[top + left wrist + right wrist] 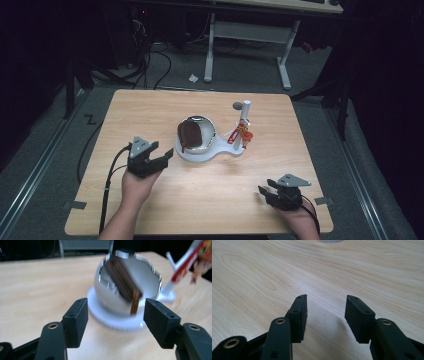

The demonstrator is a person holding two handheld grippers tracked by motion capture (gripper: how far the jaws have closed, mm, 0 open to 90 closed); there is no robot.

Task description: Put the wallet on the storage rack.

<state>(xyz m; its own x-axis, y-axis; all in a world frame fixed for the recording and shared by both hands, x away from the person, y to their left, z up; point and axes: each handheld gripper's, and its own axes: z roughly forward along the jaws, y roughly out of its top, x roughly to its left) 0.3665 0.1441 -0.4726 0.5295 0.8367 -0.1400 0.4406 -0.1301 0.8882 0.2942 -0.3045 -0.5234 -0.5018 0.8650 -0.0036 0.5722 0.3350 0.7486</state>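
Left edge of high view: dark room, grey carpet floor (45, 150), cables (150, 65) trailing near the back, metal rail along the floor.

Table (150, 107): light wood-grain top, rounded corners, mostly bare.

Left gripper (161, 156) sits left of centre on the table, held in a hand entering from the bottom, black cable (107, 185) running back off the front edge. Fingers (76, 321) spread wide, nothing between the pads. They point at the bowl, just short of it, not touching.

Bowl (197, 134): shiny metal, roughly table centre, seated on a white stand (200, 155). Dark brown block (190, 135) leans inside it, tilted; left gripper view is motion-blurred, so can't tell what the block is. White upright post (245, 117) rises from the stand's right end, red-labelled packet (235, 135) against it. Small grey disc (237, 106) on the table just behind the post.

Right gripper (264, 192) near the front right corner of the table, well apart from the bowl. Fingers (299, 315) parted, empty, bare wood under them.

Back right: white desk frame (285, 60) on the carpet, beyond that black.
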